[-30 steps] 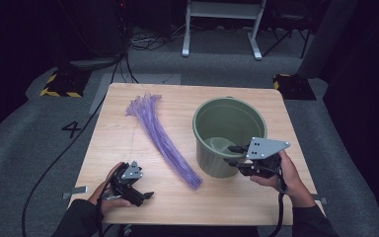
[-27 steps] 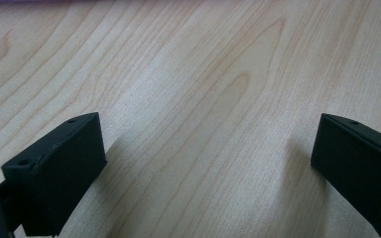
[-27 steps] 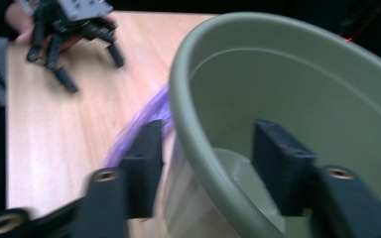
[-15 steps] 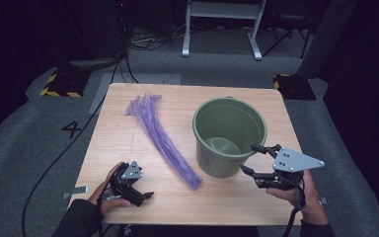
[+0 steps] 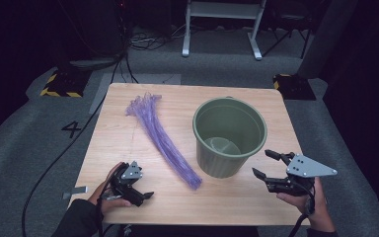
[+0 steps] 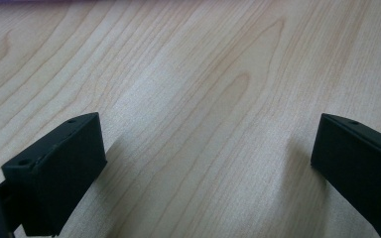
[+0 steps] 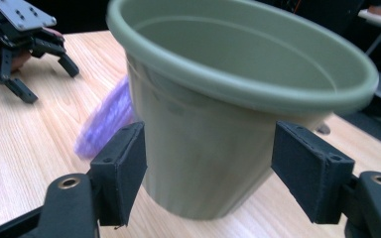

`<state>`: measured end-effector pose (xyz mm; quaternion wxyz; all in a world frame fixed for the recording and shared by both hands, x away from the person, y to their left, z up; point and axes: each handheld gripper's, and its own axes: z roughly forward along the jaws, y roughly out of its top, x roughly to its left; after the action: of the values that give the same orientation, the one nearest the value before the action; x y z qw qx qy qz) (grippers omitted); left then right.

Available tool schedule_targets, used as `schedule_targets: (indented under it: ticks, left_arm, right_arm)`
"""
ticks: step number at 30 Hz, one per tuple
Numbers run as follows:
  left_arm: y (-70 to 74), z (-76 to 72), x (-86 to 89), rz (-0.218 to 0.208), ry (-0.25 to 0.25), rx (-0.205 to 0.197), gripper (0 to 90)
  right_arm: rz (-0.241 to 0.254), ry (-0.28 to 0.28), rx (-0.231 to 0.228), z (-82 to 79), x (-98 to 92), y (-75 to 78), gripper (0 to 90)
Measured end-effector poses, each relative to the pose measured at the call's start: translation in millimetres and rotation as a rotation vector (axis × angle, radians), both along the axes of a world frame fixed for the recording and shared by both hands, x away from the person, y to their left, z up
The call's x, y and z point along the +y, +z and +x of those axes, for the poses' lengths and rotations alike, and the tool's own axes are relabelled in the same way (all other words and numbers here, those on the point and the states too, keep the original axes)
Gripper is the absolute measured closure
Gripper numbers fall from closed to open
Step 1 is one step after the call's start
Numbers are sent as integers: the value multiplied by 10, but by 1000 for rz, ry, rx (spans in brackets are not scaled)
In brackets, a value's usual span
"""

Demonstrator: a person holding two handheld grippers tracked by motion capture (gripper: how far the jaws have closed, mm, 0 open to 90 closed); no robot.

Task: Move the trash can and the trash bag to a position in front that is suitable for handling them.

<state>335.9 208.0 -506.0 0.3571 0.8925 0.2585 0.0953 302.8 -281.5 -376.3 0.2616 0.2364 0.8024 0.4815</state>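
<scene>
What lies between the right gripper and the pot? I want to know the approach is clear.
Nothing: in the high view only bare table separates the right gripper from the pot. Its jaws have just been opening, nothing between them.

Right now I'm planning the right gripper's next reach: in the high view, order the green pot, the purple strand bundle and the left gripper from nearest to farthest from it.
From the right gripper, whose open jaws have just been opening:
1. Green pot, just beside it toward the table's middle.
2. Purple strand bundle, beyond the pot, its near end closest.
3. Left gripper, at the table's opposite front corner.
</scene>
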Motion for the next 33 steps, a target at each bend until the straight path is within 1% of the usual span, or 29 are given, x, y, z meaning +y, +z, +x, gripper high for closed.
schedule_targets:
  ticks: [1,2,3,4,7,9,11,12,14,15,16,17,18,20,21,22,23,25,27,28,31,32,33]
  left_arm:
    - [0,0,0,0,0,0,1]
    - [0,0,0,0,0,0,1]
    - [0,1,0,-1,-1,-1,1]
    - [0,1,0,-1,-1,-1,1]
    - [0,1,0,0,-1,-1,1]
    - [-1,2,-3,0,0,-3,0]
    - [-1,2,-4,0,1,-3,0]
    - [0,1,-4,0,2,-2,0]
    - [0,2,-6,0,2,-2,0]
    - [0,2,-10,1,5,-3,0]
    - [0,2,-10,1,5,-3,0]
    - [2,1,-14,4,8,-2,0]
    - [3,6,-21,5,4,-2,0]
    - [1,11,-29,3,3,-2,0]
    - [1,14,-32,1,2,-2,0]
    - [1,14,-32,1,2,-2,0]
    - [2,20,-37,2,4,-2,0]
    - [3,31,-46,4,11,-1,0]
    - [3,41,-56,5,15,-3,0]
    - [2,46,-59,4,14,-4,0]
    - [8,67,-70,8,14,-5,1]
    - [8,73,-74,0,19,2,5]
    - [12,82,-74,0,20,-1,14]
  right_arm:
    - [0,-12,13,34,-45,-62,300]
    - [0,-12,13,34,-45,-62,300]
    - [2,-16,22,52,-74,-97,300]
    - [5,-31,31,78,-125,-166,299]
    - [10,-48,51,108,-190,-247,296]
    - [-12,-77,67,146,-230,-324,293]
    - [-14,-88,89,180,-261,-397,292]
    - [-17,-97,104,206,-280,-454,292]
    - [-40,-118,131,257,-302,-565,292]
    - [-43,-121,139,268,-305,-591,292]
    - [-48,-121,160,300,-315,-655,292]
    - [-48,-121,160,300,-315,-655,292]
    - [-53,-117,197,350,-321,-755,291]
    - [-60,-113,228,394,-313,-844,285]
    - [-71,-113,237,414,-306,-885,283]
    - [-71,-113,237,414,-306,-885,283]
    - [-100,-115,256,442,-285,-958,273]
    - [-125,-116,267,466,-269,-1018,269]
    - [-132,-112,285,491,-258,-1081,264]
    - [-134,-112,287,500,-256,-1099,263]
    - [-122,-110,299,530,-253,-1162,264]
    - [-119,-108,300,538,-252,-1178,265]
    - [-120,-110,301,545,-250,-1194,264]
